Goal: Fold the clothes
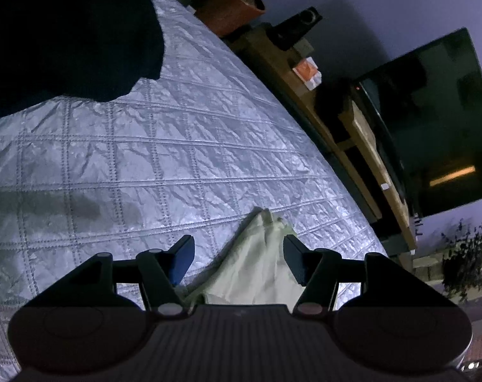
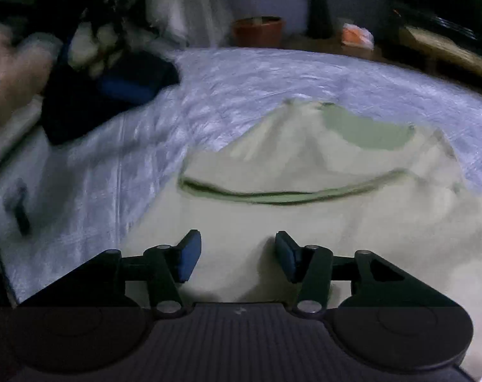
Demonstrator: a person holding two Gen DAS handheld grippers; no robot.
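Note:
A pale yellow-green garment (image 2: 304,172) lies spread on the quilted silver bedspread (image 2: 256,73), with its collar (image 2: 272,195) showing as a darker green curve. My right gripper (image 2: 237,256) hovers open just above its near part, blue pads apart and nothing between them. In the left wrist view a narrow corner of the same garment (image 1: 256,264) runs between the open fingers of my left gripper (image 1: 239,259), and the pads do not press on it. A dark navy garment (image 1: 68,38) lies on the bed farther away.
Along the bed's far side runs a wooden shelf (image 1: 362,159) with a dark TV screen (image 1: 432,121), a terracotta pot (image 1: 231,6), a black speaker (image 1: 299,25) and an orange-white packet (image 1: 307,70). A blurred hand (image 2: 8,76) shows at the left edge. A small dark object (image 2: 19,210) lies on the spread.

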